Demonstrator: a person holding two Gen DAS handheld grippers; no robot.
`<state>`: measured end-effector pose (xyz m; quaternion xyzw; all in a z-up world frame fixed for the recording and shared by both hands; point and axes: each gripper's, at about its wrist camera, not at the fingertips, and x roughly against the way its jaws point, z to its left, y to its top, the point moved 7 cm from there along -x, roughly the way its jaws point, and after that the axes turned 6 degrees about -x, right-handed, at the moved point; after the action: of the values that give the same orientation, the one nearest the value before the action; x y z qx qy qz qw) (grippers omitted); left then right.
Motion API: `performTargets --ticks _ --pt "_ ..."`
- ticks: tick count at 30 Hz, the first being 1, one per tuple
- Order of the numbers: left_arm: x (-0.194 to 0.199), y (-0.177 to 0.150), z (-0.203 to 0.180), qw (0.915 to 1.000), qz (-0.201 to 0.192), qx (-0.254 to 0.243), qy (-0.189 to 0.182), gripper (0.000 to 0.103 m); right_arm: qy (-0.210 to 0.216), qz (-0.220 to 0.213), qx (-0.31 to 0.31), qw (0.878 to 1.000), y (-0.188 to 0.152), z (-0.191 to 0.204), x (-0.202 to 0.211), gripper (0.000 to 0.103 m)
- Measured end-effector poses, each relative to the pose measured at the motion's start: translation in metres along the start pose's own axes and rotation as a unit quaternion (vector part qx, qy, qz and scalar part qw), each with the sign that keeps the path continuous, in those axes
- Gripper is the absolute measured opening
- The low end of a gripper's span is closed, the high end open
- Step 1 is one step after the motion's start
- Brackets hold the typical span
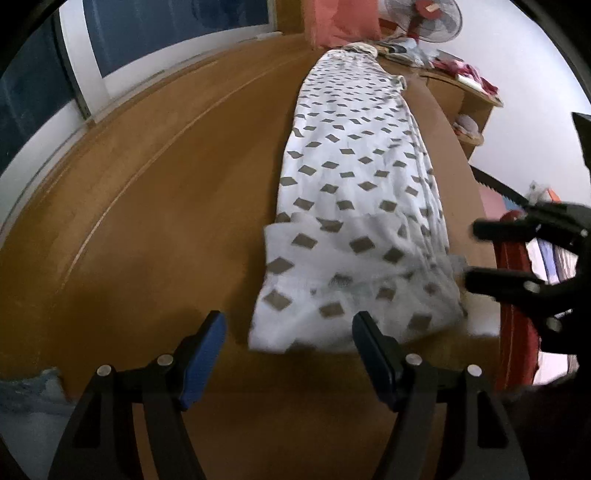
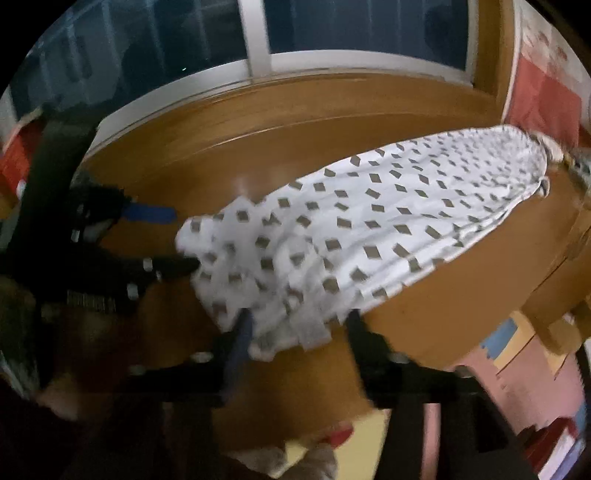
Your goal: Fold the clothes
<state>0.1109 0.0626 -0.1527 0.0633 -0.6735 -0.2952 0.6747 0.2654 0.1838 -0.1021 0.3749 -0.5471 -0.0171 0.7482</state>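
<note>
Item: white diamond-print garment (image 1: 354, 206), folded long, on wooden table (image 1: 166, 206).
Lies centre frame, running to upper right. Left gripper (image 1: 288, 332): jaws apart, empty, at the near hem. Right gripper (image 2: 299, 325): jaws apart, straddling the hem corner, pads not pressing.

— Any writing I can read from here?

— None. The white garment (image 1: 354, 206) carries only grey diamond shapes, no letters. At about one o'clock in my left wrist view, the fan (image 1: 424, 18) has a small pale tag on its red hub, too small to read.

— And the right wrist view?

— Blurred throughout; I can read nothing there.
</note>
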Motion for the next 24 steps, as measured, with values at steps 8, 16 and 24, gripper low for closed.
performTargets --ticks 8,16,24 --pt "-0.009 -0.007 -0.006 0.9995 0.008 -0.028 -0.014 0.069 -0.008 -0.011 0.036 0.999 -0.017 0.022 -0.008 0.057" --pt "-0.012 -0.010 -0.007 0.9981 0.006 -0.050 -0.036 0.069 -0.026 -0.004 0.058 0.998 -0.013 0.039 -0.030 0.044" --pt "-0.016 -0.006 -0.002 0.9980 0.001 -0.045 -0.045 0.069 -0.019 0.027 0.038 0.999 -0.008 0.034 -0.033 0.026"
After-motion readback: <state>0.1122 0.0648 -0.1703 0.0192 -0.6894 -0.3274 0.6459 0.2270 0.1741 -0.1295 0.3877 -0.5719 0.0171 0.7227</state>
